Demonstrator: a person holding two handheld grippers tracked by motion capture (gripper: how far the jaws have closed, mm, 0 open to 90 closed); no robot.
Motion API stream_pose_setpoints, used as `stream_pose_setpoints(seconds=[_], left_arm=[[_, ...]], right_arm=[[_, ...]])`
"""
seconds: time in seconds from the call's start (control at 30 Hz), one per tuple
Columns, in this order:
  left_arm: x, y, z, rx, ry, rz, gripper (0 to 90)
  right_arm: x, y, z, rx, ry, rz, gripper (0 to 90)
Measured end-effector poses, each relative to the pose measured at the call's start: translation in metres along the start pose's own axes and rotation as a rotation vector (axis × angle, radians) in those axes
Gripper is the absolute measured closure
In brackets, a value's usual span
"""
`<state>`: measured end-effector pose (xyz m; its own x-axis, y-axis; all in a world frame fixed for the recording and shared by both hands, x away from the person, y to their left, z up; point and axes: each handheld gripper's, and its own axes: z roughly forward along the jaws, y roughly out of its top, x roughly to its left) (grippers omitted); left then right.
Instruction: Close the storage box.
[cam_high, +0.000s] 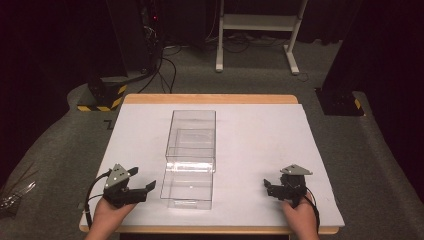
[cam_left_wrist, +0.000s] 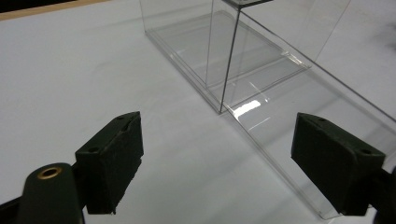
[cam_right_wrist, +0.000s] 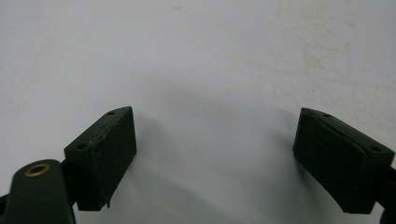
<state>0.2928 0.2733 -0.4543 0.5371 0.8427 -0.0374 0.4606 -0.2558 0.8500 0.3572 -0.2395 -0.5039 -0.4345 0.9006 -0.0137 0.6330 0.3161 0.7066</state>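
High view: clear box (cam_high: 190, 159) lies on the table (cam_high: 260, 145) between both grippers; left gripper (cam_high: 142, 181) near it, right gripper (cam_high: 269, 186) well apart, jaws wide, empty.

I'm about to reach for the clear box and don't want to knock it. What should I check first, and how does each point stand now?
1. Left gripper open, holding nothing: ok.
2. Right gripper open, holding nothing: ok.
3. Clear box free of both grippers: ok.
4. Left gripper aimed toward the box's near part: ok.
5. Right gripper aimed at the box: not ok, it faces bare table.
6. Box contents: none that I can make out.
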Motion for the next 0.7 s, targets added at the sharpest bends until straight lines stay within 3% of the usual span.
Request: stream_pose_setpoints(seconds=[0.7], left_arm=[[-0.016,0.01,-0.013,-0.072,-0.061,-0.005,17.3]], right_arm=[[0.0,0.0,0.0,0.0,0.0,0.001,13.4]])
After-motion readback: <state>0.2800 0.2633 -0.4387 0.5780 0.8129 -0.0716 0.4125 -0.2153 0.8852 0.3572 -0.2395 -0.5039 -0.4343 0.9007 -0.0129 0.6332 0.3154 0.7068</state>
